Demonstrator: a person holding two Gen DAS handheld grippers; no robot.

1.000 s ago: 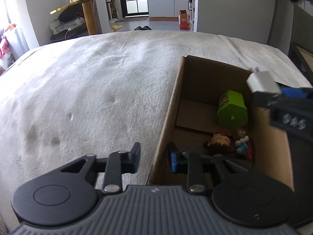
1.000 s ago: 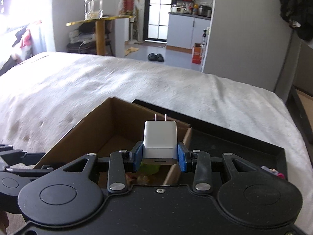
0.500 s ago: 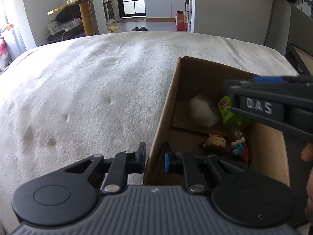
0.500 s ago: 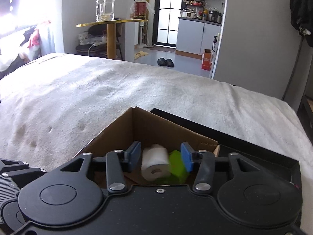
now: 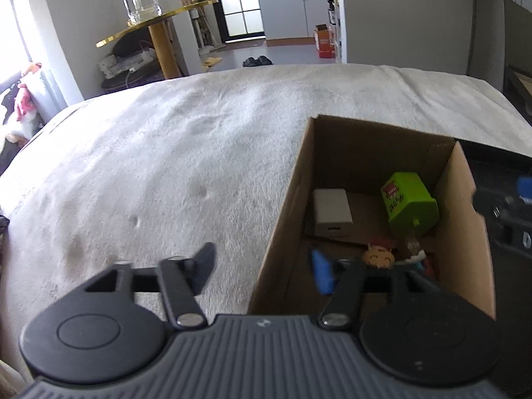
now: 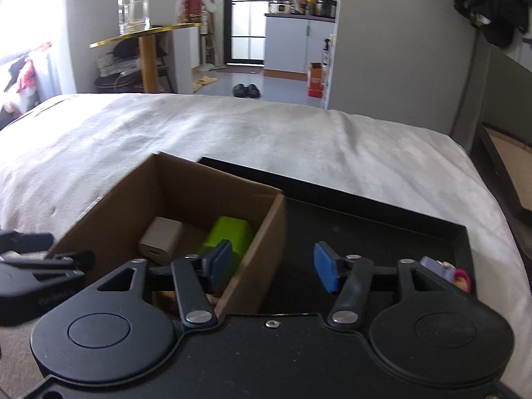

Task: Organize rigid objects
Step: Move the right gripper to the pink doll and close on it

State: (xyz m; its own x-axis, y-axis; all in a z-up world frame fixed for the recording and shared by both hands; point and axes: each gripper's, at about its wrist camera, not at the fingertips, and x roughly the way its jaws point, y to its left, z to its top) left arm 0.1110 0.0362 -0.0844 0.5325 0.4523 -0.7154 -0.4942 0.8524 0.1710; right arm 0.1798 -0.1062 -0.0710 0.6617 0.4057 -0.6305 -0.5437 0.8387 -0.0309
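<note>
An open cardboard box [image 5: 359, 153] stands on the white bed cover and holds a white charger [image 5: 332, 212], a green block [image 5: 410, 204] and a small figurine [image 5: 380, 256]. My left gripper [image 5: 262, 271] is open and its jaws are opening. They straddle the box's left wall without pressing it. My right gripper [image 6: 272, 266] is open too, jaws opening, with nothing gripped. The box's right wall [image 6: 262, 232] shows in its gap. In the right wrist view the charger [image 6: 161, 241] lies beside the green block [image 6: 232, 232].
A black tray [image 6: 365, 219] lies against the box's right side, with a small colourful toy [image 6: 449, 271] near its right edge. The white bed cover [image 5: 166, 166] spreads wide to the left. Beyond the bed stand a gold-topped table [image 6: 146, 33] and a kitchen doorway.
The right gripper let go of the white charger, which now lies in the box, and shifted right. The left gripper, shut on the box's left wall half a second ago, has opened.
</note>
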